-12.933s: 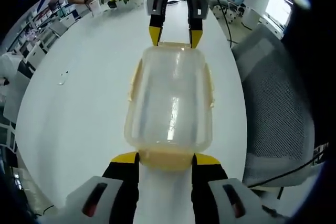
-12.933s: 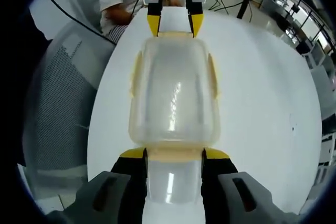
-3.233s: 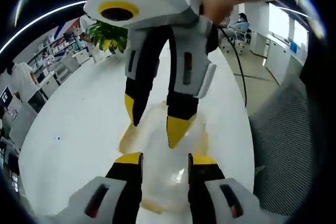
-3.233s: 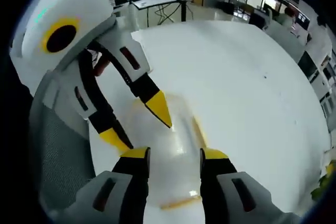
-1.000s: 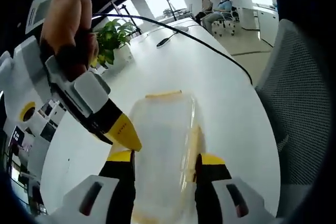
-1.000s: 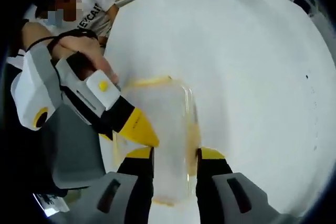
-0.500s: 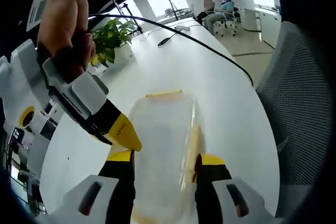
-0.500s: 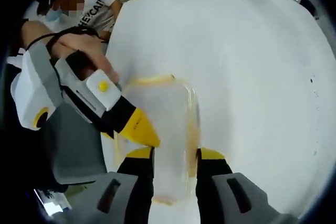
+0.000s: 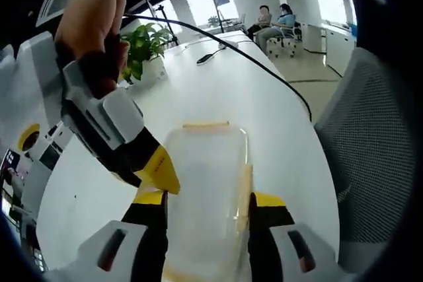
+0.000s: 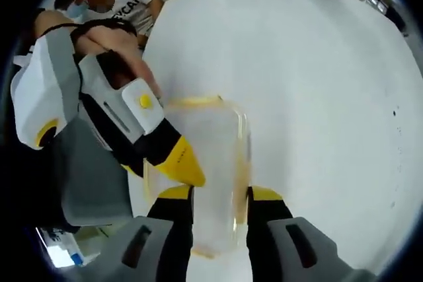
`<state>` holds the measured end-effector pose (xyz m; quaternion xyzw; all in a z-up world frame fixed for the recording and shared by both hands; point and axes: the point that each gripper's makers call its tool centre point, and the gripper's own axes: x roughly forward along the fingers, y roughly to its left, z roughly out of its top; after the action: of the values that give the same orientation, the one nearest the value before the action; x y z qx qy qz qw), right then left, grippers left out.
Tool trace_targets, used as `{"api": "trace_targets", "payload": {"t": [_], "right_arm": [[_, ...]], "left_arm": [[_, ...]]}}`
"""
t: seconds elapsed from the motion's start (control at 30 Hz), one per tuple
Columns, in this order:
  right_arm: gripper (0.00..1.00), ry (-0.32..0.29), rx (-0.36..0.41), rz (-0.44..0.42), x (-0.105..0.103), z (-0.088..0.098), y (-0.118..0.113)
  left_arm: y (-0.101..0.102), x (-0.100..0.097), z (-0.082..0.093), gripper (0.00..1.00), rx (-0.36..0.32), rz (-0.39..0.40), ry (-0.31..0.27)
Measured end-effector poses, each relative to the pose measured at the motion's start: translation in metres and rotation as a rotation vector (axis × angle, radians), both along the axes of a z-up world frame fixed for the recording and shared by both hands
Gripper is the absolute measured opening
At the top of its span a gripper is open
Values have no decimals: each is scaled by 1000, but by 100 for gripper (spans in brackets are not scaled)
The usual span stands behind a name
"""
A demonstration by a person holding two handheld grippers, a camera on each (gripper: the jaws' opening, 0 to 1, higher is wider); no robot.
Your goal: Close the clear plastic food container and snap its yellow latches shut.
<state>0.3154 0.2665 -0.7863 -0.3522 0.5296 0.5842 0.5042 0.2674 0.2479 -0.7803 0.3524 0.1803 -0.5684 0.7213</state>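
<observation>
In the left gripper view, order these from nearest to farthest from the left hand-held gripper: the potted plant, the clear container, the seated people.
1. Clear container: directly at the left hand-held gripper, between its jaws.
2. Potted plant: further along the white table, upper left.
3. Seated people: beyond the table's far end, upper right.
</observation>
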Motion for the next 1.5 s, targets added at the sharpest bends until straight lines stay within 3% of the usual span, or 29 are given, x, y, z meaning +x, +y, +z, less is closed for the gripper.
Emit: {"api": "trace_targets", "payload": {"t": [0.37, 0.53, 0.67, 0.8, 0.87, 1.0, 1.13, 1.23, 1.33, 1.43, 1.5], "right_arm": [[28, -3, 6, -6, -1, 2, 0], [29, -17, 4, -38, -1, 4, -1], [29, -57, 37, -38, -1, 6, -1], [29, -93, 63, -74, 0, 8, -2], [29, -123, 71, -63, -1, 9, -4], [28, -181, 124, -121, 5, 11, -6], [39, -175, 230, -265, 5, 17, -4], [41, -187, 225, -268, 2, 16, -13], [44, -170, 257, -331, -1, 20, -14], [53, -178, 272, -357, -2, 21, -18], [64, -194, 283, -362, -4, 20, -20]], "left_arm": [[2, -2, 1, 41, -3, 15, -8], [0, 0, 5, 42, 36, 27, 34], [0, 0, 4, 43, 37, 33, 44], [-1, -3, 6, 47, 13, 81, 96], [-1, -3, 8, 48, 12, 92, 92], [2, 5, 15, 50, 4, 118, 74], [7, 6, 12, 58, 23, 110, 98], [13, 6, 6, 61, 66, 85, 91], [14, 6, 4, 64, 71, 90, 109], [12, 4, 4, 72, 56, 89, 125], [10, 4, 4, 79, 51, 88, 127]]}}
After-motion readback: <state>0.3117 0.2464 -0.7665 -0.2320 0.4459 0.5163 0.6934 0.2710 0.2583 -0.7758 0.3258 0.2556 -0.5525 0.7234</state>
